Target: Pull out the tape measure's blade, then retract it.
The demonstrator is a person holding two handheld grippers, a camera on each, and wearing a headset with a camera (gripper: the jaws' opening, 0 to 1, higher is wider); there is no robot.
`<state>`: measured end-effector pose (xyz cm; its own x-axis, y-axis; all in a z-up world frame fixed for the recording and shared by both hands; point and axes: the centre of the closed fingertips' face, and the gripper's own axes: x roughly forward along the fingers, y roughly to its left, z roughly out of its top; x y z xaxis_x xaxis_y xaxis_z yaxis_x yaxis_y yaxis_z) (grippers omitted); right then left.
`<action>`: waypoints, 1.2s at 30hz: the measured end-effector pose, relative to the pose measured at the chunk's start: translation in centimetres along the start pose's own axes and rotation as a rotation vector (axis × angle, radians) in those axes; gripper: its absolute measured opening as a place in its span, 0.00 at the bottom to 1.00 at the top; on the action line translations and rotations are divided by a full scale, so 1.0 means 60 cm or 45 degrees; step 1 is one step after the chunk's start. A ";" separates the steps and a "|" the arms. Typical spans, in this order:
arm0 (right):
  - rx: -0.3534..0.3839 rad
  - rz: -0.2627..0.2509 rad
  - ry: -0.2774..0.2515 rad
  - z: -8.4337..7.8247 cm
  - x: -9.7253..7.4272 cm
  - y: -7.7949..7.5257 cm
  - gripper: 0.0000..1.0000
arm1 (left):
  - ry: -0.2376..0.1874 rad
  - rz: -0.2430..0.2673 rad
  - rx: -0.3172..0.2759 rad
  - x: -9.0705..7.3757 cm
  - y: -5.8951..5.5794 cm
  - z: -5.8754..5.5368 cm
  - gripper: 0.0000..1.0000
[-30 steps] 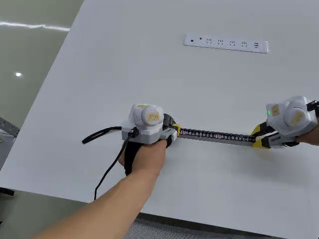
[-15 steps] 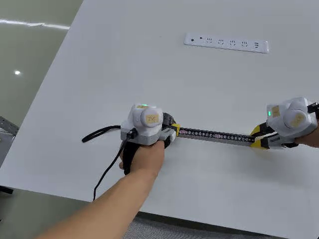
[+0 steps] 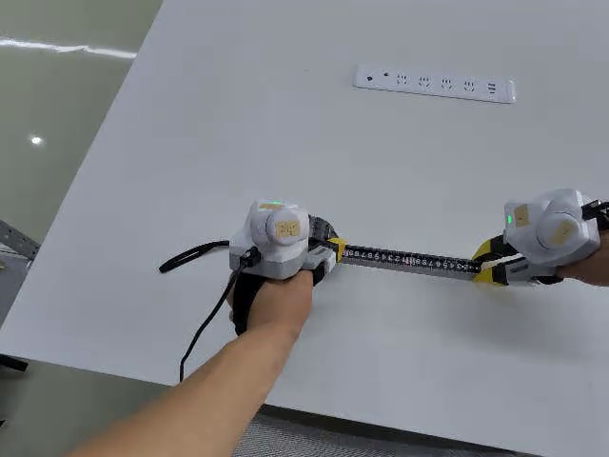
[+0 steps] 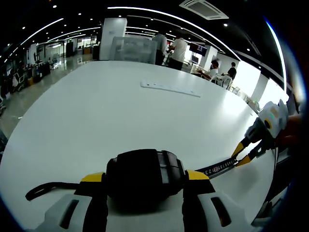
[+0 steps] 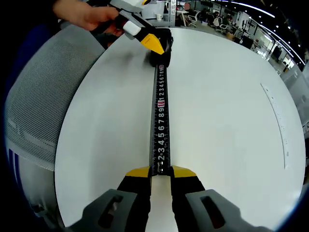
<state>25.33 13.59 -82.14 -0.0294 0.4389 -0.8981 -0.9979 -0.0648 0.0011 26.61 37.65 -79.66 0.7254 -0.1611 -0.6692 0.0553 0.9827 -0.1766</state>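
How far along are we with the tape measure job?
Pull-out looks done: the blade stretches out between both grippers. In hand: the left gripper clamps the case, and the right gripper pinches the blade's tip. Left: letting the blade retract into the case.

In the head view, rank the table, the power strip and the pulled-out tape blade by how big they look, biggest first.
1. table, by far the largest.
2. power strip, longer and wider than the blade.
3. tape blade, a narrow strip.

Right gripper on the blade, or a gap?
Touching. Right gripper view: the right gripper has its jaws pinched on the blade tip, no gap.
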 end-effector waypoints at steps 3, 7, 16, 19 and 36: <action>-0.002 0.000 -0.007 0.007 0.003 -0.001 0.11 | 0.001 -0.006 0.003 0.000 0.000 0.000 0.58; -0.006 -0.002 -0.017 0.017 0.007 -0.002 0.11 | 0.002 -0.008 -0.001 0.000 0.000 0.000 0.58; -0.015 0.007 -0.037 0.037 0.016 -0.002 0.11 | 0.005 -0.014 -0.009 0.000 0.000 0.000 0.58; -0.016 0.010 -0.041 0.042 0.018 -0.001 0.11 | 0.006 -0.016 -0.011 0.000 0.000 0.000 0.58; -0.027 0.026 -0.075 0.081 0.037 -0.002 0.11 | 0.008 -0.027 -0.015 -0.001 -0.001 0.000 0.58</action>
<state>25.12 18.92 -81.98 -0.0542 0.4895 -0.8703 -0.9956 -0.0931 0.0096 26.55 37.58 -79.63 0.7200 -0.1826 -0.6695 0.0628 0.9780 -0.1991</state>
